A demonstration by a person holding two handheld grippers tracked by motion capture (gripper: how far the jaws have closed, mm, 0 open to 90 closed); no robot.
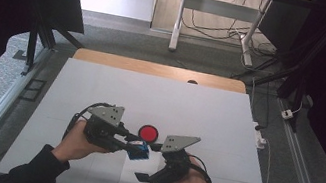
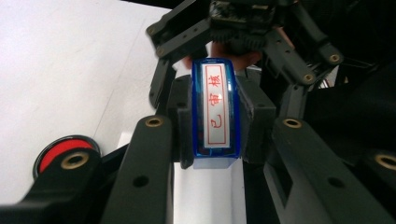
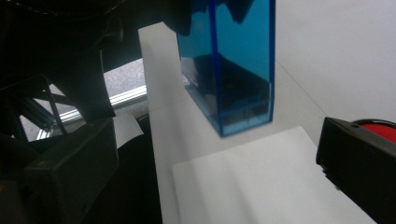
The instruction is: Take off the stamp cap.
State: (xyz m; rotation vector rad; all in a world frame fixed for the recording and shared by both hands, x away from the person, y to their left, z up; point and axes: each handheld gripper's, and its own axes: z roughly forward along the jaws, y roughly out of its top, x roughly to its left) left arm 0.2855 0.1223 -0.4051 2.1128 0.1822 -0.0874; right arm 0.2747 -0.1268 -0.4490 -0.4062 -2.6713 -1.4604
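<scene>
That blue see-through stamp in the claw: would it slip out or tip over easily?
The blue stamp looks like hard, glossy plastic, so it is probably stiff yet a little slippery. The left claw clamps its flat sides squarely, which should help hold it. It is tall and narrow, so standing on the white paper it may tip if nudged.

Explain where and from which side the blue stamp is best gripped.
Grip the blue stamp across its two broad flat faces, from the handle end, as the left hand-held gripper does. Those parallel sides suit flat pads and leave the printing face free toward the white sheet.
</scene>
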